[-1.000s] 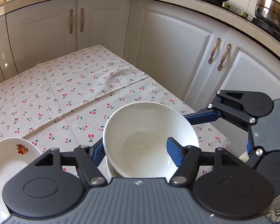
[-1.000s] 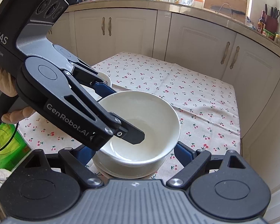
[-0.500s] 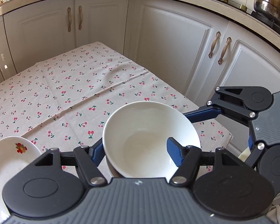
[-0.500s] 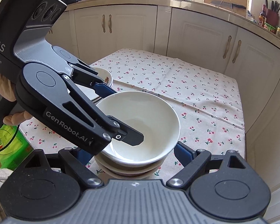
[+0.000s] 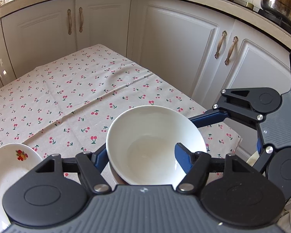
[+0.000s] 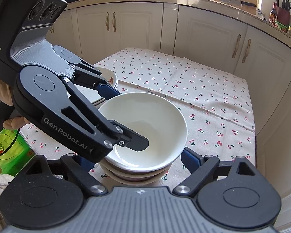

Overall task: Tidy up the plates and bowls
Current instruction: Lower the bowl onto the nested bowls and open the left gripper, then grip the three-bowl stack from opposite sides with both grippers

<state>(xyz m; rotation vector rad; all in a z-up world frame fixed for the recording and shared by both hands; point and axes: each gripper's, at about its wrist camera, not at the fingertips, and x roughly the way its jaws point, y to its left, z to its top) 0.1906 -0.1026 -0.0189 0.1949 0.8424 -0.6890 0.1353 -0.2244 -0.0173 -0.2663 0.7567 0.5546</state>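
Note:
A white bowl (image 5: 155,145) sits on top of a stack of bowls (image 6: 139,176) near the table's front edge. My left gripper (image 5: 139,155) is shut on the white bowl's rim, one finger inside (image 6: 135,143) and one outside. My right gripper (image 6: 137,159) is open and straddles the stack below the white bowl, blue fingers (image 6: 192,160) on either side; whether they touch it I cannot tell. It shows at right in the left wrist view (image 5: 209,119). A stack of fruit-print plates (image 5: 7,167) stands to the left, also in the right wrist view (image 6: 106,77).
The table has a cherry-print cloth (image 5: 77,97). White cabinets (image 5: 174,44) surround the table closely on the far and right sides. A green box (image 6: 9,153) lies at the table's left. A steel pot (image 5: 279,2) is on the stove.
The white bowl has come down onto the stack with my left gripper holding it. Both grippers have shifted slightly; more of the stack's lower bowls shows in the right wrist view.

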